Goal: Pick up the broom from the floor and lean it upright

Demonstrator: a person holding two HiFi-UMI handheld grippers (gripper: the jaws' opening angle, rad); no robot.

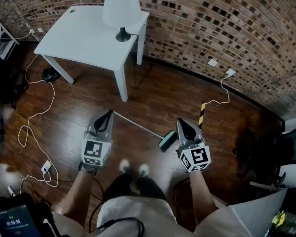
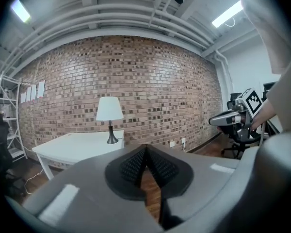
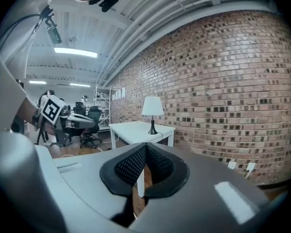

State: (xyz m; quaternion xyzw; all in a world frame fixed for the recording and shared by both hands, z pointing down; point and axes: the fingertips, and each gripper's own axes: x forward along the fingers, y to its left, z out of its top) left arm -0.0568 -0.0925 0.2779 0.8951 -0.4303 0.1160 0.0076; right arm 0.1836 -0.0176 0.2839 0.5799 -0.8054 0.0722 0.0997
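The broom lies flat on the dark wooden floor in the head view. Its thin pale handle (image 1: pixel 137 124) runs from upper left down to the dark green head (image 1: pixel 167 141). My left gripper (image 1: pixel 108 113) hovers over the handle's far end, its pads pressed together with nothing between them (image 2: pixel 145 148). My right gripper (image 1: pixel 182 122) hangs just right of the broom head, also shut and empty (image 3: pixel 146 144). Neither gripper touches the broom. The broom does not show in either gripper view.
A white table (image 1: pixel 74 41) with a white-shaded lamp (image 1: pixel 121 9) stands against the brick wall ahead. Loose cables (image 1: pixel 37 116) trail over the floor at left. A yellow-black striped post (image 1: pixel 202 113) stands near the right gripper, an office chair (image 1: pixel 259 152) farther right. The person's shoes (image 1: pixel 133 168) are just behind the broom.
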